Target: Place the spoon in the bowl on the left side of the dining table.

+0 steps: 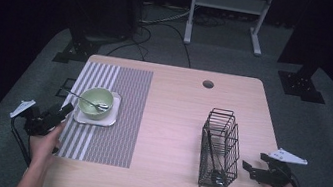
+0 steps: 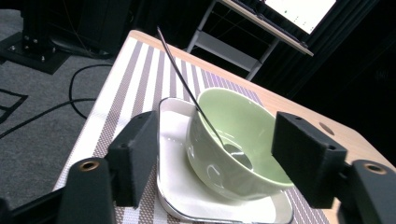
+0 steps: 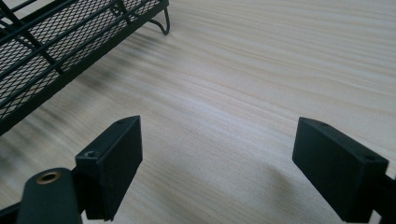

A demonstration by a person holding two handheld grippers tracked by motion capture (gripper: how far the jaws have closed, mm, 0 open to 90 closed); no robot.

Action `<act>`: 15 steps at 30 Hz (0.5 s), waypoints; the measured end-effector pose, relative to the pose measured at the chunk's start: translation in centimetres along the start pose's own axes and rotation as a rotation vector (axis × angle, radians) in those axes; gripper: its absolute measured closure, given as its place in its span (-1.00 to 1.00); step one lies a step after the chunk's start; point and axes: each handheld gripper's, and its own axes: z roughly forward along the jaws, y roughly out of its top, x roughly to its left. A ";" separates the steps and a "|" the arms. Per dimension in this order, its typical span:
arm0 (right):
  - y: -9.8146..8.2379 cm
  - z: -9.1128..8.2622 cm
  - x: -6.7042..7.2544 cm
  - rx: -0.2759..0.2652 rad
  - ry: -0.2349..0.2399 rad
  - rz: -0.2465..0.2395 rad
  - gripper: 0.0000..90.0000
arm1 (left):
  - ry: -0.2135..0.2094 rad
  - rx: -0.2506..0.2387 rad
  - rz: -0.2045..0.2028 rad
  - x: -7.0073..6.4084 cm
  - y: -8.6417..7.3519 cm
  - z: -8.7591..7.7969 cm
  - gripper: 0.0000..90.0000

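Each hand carries a matte black gripper. The left gripper [image 1: 66, 109] and the right gripper [image 1: 247, 167] both bear a pale grey three-cornered plate on top, and a black cable trails from each. Seen close in the gripper views, the jaws are thick rectangular black blocks with small recessed screw holes, set on rounded arms with brass-coloured eyelets. The forearms are bare of sleeves.

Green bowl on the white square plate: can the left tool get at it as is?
Probably yes. The left tool is open, facing the green bowl on the white square plate, nothing between; only the metal spoon leans inside.
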 end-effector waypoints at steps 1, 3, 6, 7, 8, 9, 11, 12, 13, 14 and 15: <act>0.0 0.0 0.0 -0.001 -0.001 0.001 -0.67 | -0.005 0.002 -0.001 -0.1 -0.1 0.0 -0.37; 0.0 0.0 0.0 0.000 0.000 0.001 -0.67 | -0.007 0.004 0.003 -0.3 -0.2 0.0 -0.42; 0.0 0.0 0.0 0.002 0.000 0.000 -0.67 | -0.006 0.020 0.020 -0.8 -0.3 0.1 -0.50; 0.0 0.0 0.0 0.002 0.000 -0.001 -0.67 | -0.001 0.021 0.022 -0.9 -0.4 0.1 -0.54; 0.0 0.0 0.0 0.001 0.000 0.000 -0.67 | -0.006 0.019 0.015 -0.9 -0.4 0.1 -0.56; 0.0 0.0 0.0 0.001 0.001 0.000 -0.67 | -0.012 0.018 0.005 -1.0 -0.4 0.2 -0.56; 0.0 0.0 0.0 0.001 0.001 0.001 -0.67 | -0.009 0.019 0.007 -1.3 -0.5 0.3 -0.58; 0.0 0.0 0.0 0.002 0.001 0.001 -0.67 | -0.010 0.022 0.007 -1.4 -0.5 0.3 -0.60; 0.0 0.0 0.0 0.001 0.001 0.000 -0.67 | -0.014 0.024 0.007 -1.5 -0.6 0.4 -0.60; 0.0 0.0 0.0 0.001 0.001 -0.001 -0.67 | -0.014 0.025 0.010 -1.6 -0.6 0.4 -0.60; 0.0 0.0 0.0 0.000 0.001 0.000 -0.67 | -0.015 0.029 0.014 -1.7 -0.7 0.4 -0.63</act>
